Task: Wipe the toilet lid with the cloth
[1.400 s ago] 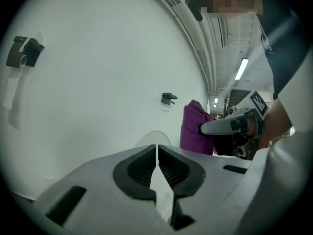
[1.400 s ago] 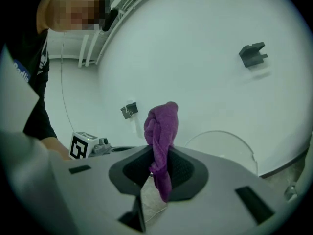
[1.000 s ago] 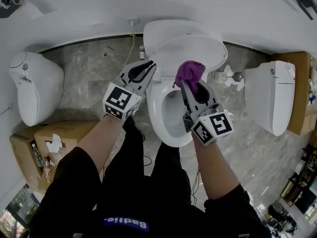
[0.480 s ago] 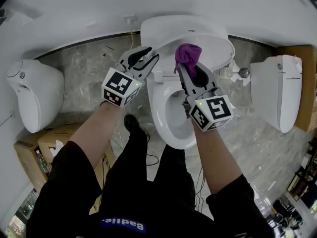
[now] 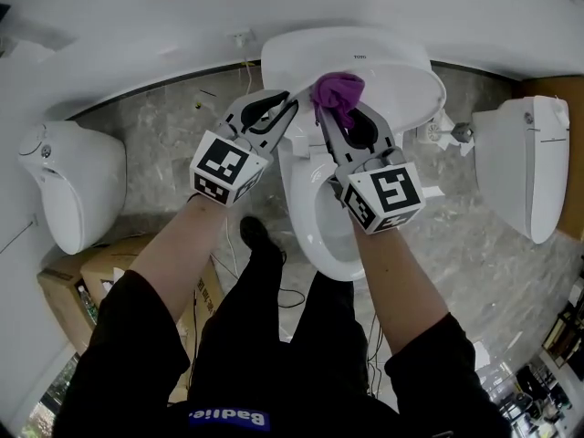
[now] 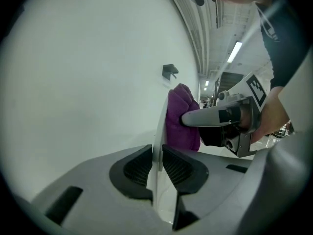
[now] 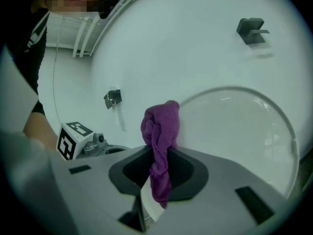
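Closing just now onto the raised toilet lid point(image 5: 401, 78) at its left edge, upper centre, the left gripper point(image 5: 288, 106) pinches it; the right gripper point(image 5: 341, 115) clamps the purple cloth point(image 5: 336, 91) against it

Bright, even light fills the room from overhead, leaving only soft shadows on the floor point(image 5: 155, 135). The toilet lid point(image 5: 411, 89) is nearly washed-out white, with little glare. The head view bows hard at its edges. Both gripper views are round with black corners; the nearest parts blur, while the cloth point(image 7: 161, 126) looks crisp. A ceiling strip light point(image 6: 235, 52) flares in the left gripper view.
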`<state>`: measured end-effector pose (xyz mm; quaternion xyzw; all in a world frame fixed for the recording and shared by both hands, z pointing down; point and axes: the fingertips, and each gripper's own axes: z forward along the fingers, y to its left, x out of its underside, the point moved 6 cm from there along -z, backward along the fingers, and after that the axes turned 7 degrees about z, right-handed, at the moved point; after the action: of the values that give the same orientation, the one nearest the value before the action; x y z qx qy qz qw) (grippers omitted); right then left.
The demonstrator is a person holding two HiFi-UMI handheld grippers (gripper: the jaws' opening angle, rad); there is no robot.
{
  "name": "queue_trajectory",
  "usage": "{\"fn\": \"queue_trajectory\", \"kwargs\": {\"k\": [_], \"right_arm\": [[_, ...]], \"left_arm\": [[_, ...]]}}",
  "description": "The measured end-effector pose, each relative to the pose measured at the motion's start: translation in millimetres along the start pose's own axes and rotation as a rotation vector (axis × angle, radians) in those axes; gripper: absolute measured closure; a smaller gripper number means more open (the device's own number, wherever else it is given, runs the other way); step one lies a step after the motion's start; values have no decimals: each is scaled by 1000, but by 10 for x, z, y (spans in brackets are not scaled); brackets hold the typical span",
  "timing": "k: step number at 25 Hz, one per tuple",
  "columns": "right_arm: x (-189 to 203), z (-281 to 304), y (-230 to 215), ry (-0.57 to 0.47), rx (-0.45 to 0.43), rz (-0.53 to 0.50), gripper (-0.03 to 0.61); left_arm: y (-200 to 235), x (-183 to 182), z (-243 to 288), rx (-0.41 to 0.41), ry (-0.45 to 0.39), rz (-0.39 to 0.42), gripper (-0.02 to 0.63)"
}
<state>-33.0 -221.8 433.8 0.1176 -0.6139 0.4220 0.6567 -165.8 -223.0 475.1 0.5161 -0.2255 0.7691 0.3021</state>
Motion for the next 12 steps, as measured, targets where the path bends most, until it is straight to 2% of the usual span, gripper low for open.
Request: {"fn": "queue_trajectory", "kwargs": {"k": [5,12], "right_arm": [[-55,-86,-139,-31,29,4,514],[-216,-401,-682,-66,94,21,514]], "left_arm": [[-8,16,-30,-21,1,-4,538],[-24,26,-23,-68,35,3,540]]}}
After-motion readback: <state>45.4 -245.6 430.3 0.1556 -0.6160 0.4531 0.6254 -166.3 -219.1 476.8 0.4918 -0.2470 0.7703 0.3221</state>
